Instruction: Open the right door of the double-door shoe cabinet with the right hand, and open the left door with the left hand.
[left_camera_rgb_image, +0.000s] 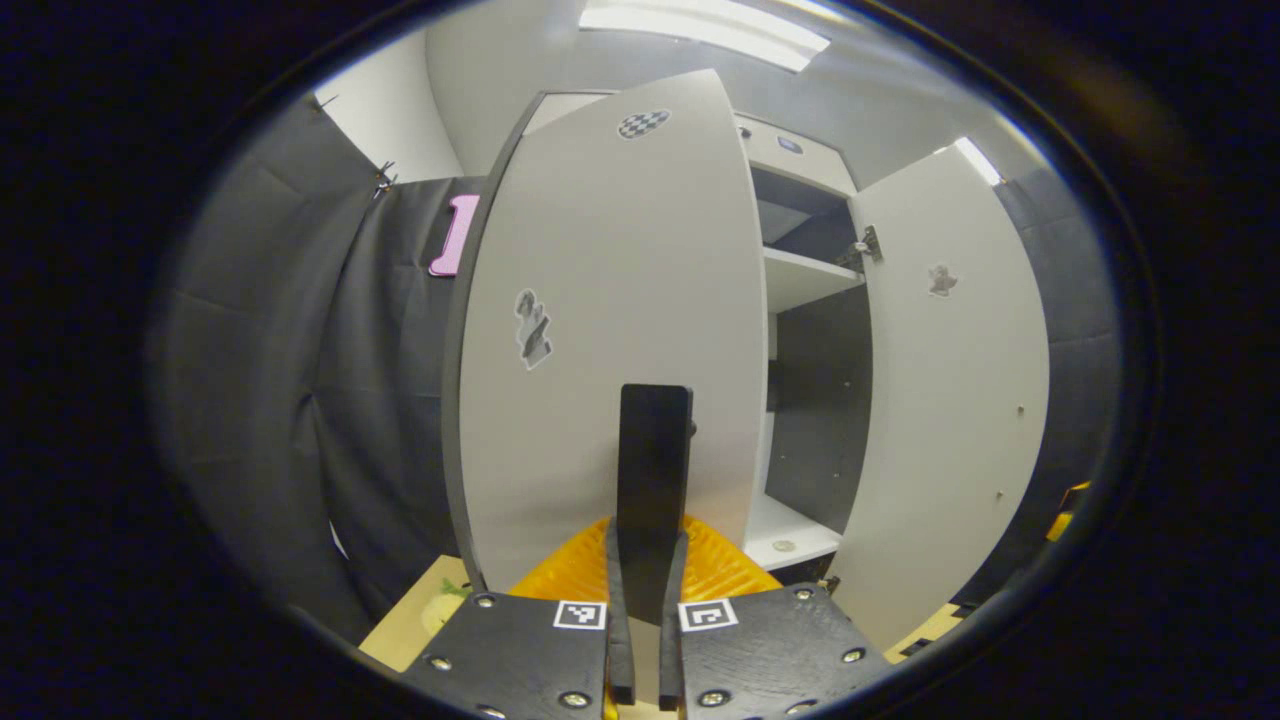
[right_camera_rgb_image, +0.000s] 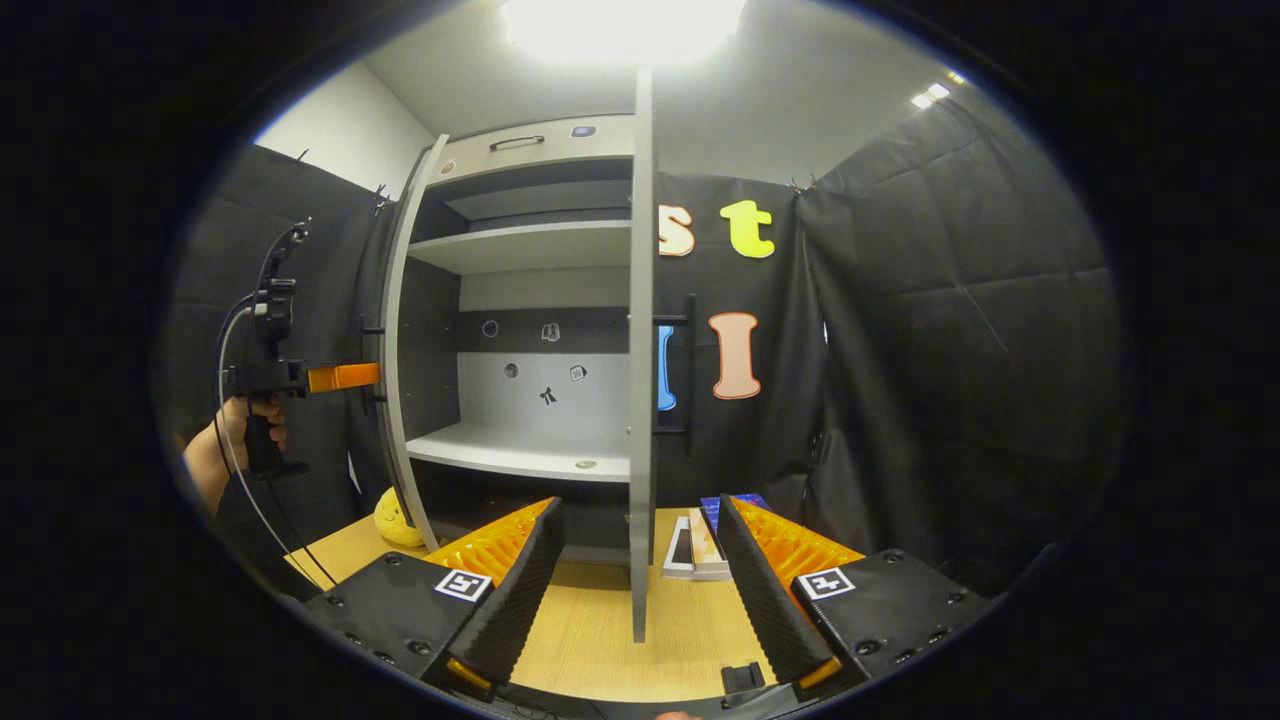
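Booth: upright cabinet (right_camera_rgb_image: 520, 300), both doors swung outward.

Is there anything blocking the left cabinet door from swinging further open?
Nothing visible does. The pale grey left cabinet door is already swung out, with the left gripper shut on its black handle. Beyond its outer edge there is just the black cloth wall; whether the door would touch it cannot be told.

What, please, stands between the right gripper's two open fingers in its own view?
The right door's edge, seen end-on, stands between them in the right gripper view, untouched by either finger.
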